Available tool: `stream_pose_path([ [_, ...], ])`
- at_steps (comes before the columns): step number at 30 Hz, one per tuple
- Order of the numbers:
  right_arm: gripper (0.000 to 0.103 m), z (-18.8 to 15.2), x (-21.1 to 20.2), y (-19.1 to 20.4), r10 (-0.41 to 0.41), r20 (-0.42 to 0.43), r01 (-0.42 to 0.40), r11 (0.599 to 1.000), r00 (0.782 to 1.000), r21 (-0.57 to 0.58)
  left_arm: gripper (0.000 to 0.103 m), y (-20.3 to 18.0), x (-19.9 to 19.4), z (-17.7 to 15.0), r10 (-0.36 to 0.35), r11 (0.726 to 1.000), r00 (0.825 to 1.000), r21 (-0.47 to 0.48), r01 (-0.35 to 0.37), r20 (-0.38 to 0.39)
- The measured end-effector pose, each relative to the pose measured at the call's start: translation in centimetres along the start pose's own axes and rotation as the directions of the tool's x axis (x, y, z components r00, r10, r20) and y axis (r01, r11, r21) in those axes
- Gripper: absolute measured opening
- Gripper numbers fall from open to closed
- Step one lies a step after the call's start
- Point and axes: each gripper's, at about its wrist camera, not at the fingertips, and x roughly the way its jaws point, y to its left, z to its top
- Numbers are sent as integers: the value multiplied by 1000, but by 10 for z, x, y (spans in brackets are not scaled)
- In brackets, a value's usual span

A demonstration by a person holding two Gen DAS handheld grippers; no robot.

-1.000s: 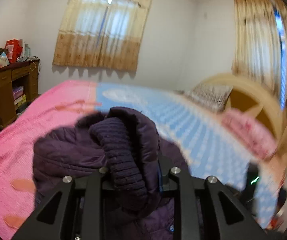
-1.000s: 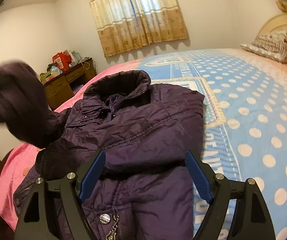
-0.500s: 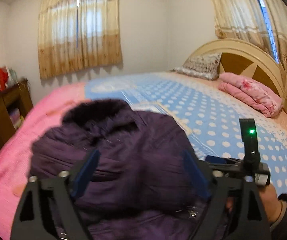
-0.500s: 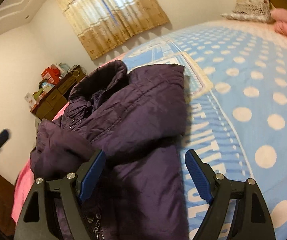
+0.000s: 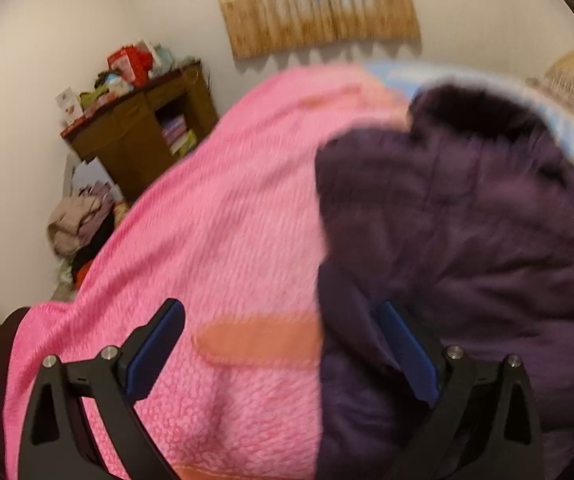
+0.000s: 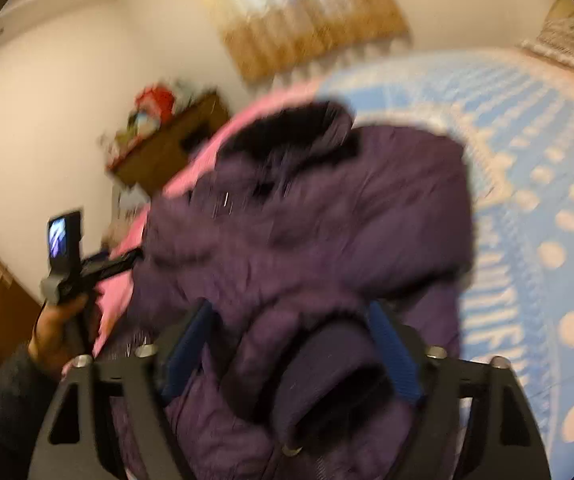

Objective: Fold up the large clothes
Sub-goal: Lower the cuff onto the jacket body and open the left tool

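Observation:
A dark purple padded jacket point(image 5: 467, 240) lies on the bed with its collar toward the far wall. My left gripper point(image 5: 279, 312) hangs over the pink blanket point(image 5: 227, 220) with its jaws still opening. Nothing is held, and its right finger point(image 5: 403, 344) is at the jacket's left edge. In the right wrist view, the jacket point(image 6: 327, 208) has a sleeve folded across its front. The ribbed cuff point(image 6: 327, 364) sits between the jaws of my right gripper point(image 6: 290, 310), which are closing. Blur hides whether the pads press the fabric.
A blue dotted sheet point(image 6: 547, 200) covers the bed to the jacket's right, with a pillow point(image 6: 567, 36) at the head. A brown cabinet point(image 5: 135, 136) with clutter on top and a clothes pile point(image 5: 79, 224) stand by the left wall. A hand point(image 6: 59, 328) holds the left tool.
My left gripper let go of the sleeve cuff, opened wide and swung left and down over the pink blanket. The sleeve now lies across the jacket, and the right jaws have narrowed around it.

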Motion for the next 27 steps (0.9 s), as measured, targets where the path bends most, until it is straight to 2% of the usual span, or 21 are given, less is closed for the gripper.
stream_pose_path([
  [3,57,-11,19,1,-71,-87,66,996,994,-61,103,2,9,-10,-11,1000,999,-4,11,-43],
  [6,58,-8,10,11,-139,-60,131,984,988,-119,102,10,-10,-5,-27,999,1000,-39,27,-5],
  [8,62,0,-7,24,-179,-5,176,974,984,-146,102,15,-38,1,-12,998,998,-54,15,60],
  [10,63,10,-19,43,-225,71,234,953,972,-190,102,15,-65,9,-14,997,989,-71,25,150],
  [11,63,16,-23,53,-220,105,237,949,970,-206,103,12,-77,14,-24,997,983,-73,38,184],
  [13,63,24,-21,67,-208,130,234,945,969,-229,103,3,-96,26,-69,993,971,-75,88,231],
  [15,63,29,-11,78,-227,157,261,931,961,-254,103,-15,-100,35,-134,987,962,-59,152,237],
  [17,63,30,-3,77,-142,122,169,952,982,-254,103,-35,-89,38,-157,985,966,-45,169,205],
  [19,63,25,16,73,-156,67,168,953,985,-252,103,-54,-65,37,-152,987,978,-30,158,144],
  [20,63,21,23,68,-150,51,158,955,987,-251,103,-61,-50,36,-125,991,986,-28,128,107],
  [23,62,14,35,56,-114,6,112,962,993,-249,103,-61,-16,28,-96,994,995,-51,96,-1],
  [27,59,3,47,48,-88,-43,74,964,995,-256,103,-48,12,12,-203,973,976,-126,192,-80],
])
